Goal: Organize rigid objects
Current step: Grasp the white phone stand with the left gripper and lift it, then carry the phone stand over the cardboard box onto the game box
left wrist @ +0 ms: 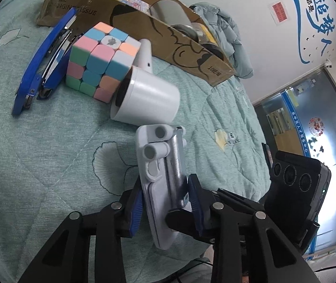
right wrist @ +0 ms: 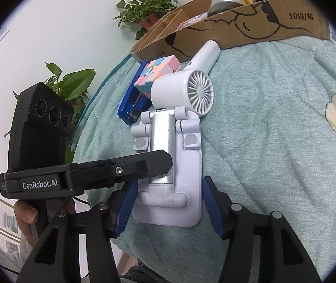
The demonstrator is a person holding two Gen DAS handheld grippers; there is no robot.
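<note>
Left wrist view: the left tongs [left wrist: 165, 202] are closed on a white folding stand [left wrist: 161, 176], gripped by its edges. In the right wrist view the right tongs [right wrist: 168, 202] are seen spread to either side of the same stand [right wrist: 175, 165]; whether the pads touch cannot be told. Just ahead of the tongs, on the bed [left wrist: 61, 153], a fan [left wrist: 144, 96], a cube [left wrist: 99, 63] and a stapler [left wrist: 43, 63] are left unsorted. Beyond them a box [left wrist: 168, 40] is already loaded with several items. "GenRobot.AI" is read on the left device; "10提/箱" and "TISSUE" are printed on the box.
</note>
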